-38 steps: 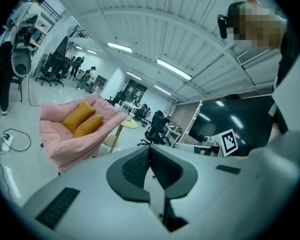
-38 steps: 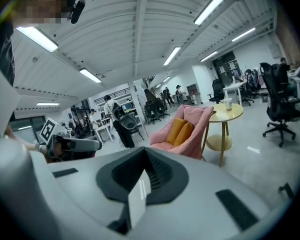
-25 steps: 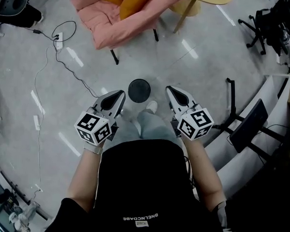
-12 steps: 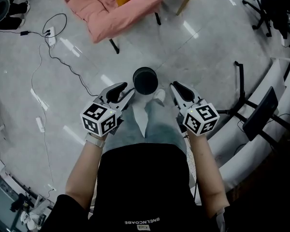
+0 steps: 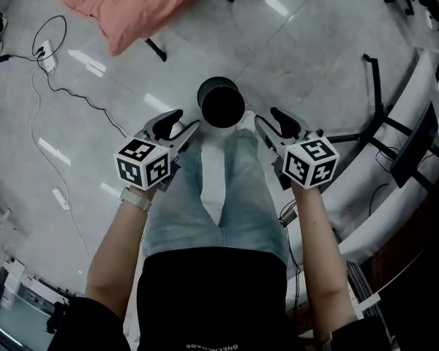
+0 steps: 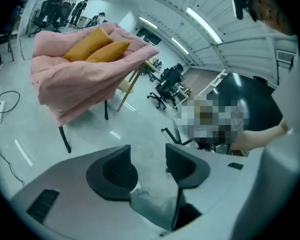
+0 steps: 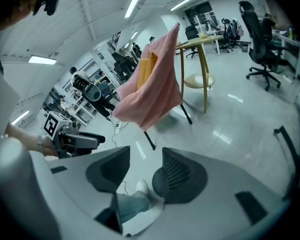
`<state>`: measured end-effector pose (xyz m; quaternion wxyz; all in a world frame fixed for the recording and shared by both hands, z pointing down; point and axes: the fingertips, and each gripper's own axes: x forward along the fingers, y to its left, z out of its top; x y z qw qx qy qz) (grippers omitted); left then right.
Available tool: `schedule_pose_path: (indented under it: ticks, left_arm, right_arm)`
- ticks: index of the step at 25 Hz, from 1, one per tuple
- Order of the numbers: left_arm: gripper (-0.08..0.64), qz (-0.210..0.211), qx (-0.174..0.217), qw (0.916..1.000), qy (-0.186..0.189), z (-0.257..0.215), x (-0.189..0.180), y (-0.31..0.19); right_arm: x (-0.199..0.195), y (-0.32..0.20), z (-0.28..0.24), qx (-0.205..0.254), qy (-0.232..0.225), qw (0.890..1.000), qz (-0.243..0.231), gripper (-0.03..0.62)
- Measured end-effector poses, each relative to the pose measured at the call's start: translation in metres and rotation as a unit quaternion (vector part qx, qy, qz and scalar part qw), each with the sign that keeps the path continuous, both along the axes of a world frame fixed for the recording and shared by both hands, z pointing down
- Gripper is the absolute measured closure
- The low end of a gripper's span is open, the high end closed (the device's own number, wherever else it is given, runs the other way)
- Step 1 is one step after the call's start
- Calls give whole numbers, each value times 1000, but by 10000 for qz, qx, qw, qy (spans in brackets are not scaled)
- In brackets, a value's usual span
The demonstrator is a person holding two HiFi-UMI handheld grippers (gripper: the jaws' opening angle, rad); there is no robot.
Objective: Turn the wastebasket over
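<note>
The wastebasket (image 5: 221, 102) is a dark round bin standing on the grey floor just past my feet; I look down on its dark round top. My left gripper (image 5: 179, 125) hangs just to its left and my right gripper (image 5: 269, 121) just to its right, both apart from it. Both have just been opening, and their jaws stand open with nothing between them. The left gripper view shows open jaws (image 6: 147, 151) over bare floor and my jeans knee (image 6: 150, 209). In the right gripper view the open jaws (image 7: 146, 154) frame a white shoe (image 7: 140, 186), with a dark round edge of the basket (image 7: 156, 183) beside it.
A pink armchair (image 5: 124, 6) with orange cushions (image 6: 92, 46) stands beyond the basket. A cable and power strip (image 5: 44, 50) lie on the floor at left. Black stand legs (image 5: 373, 101) and a white curved desk (image 5: 417, 145) are at right. A round wooden table (image 7: 200, 44) is farther off.
Both grippers have dropped toward the floor and gone from shut to open. The wastebasket now sits closer, between the two sets of fingertips.
</note>
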<state>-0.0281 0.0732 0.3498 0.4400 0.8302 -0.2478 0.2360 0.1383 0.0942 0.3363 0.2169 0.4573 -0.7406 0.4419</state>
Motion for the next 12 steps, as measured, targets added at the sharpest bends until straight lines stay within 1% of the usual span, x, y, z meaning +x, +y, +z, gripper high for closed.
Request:
schedule_pose_path:
  ticks: [2, 4, 8, 12]
  left_arm:
    - [337, 132, -198, 9997, -40, 33, 4, 3]
    - [319, 349, -395, 9985, -138, 64, 7, 8]
    - [296, 701, -631, 9949, -360, 117, 10, 24]
    - [290, 834, -818, 9922, -445, 161, 13, 34]
  right_arm:
    - [3, 5, 28, -165, 29, 9998, 53, 394]
    - [5, 6, 54, -287, 32, 9995, 111, 388]
    - [8, 13, 106, -533, 36, 9984, 204, 376]
    - [9, 22, 157, -802, 63, 9967, 139, 358]
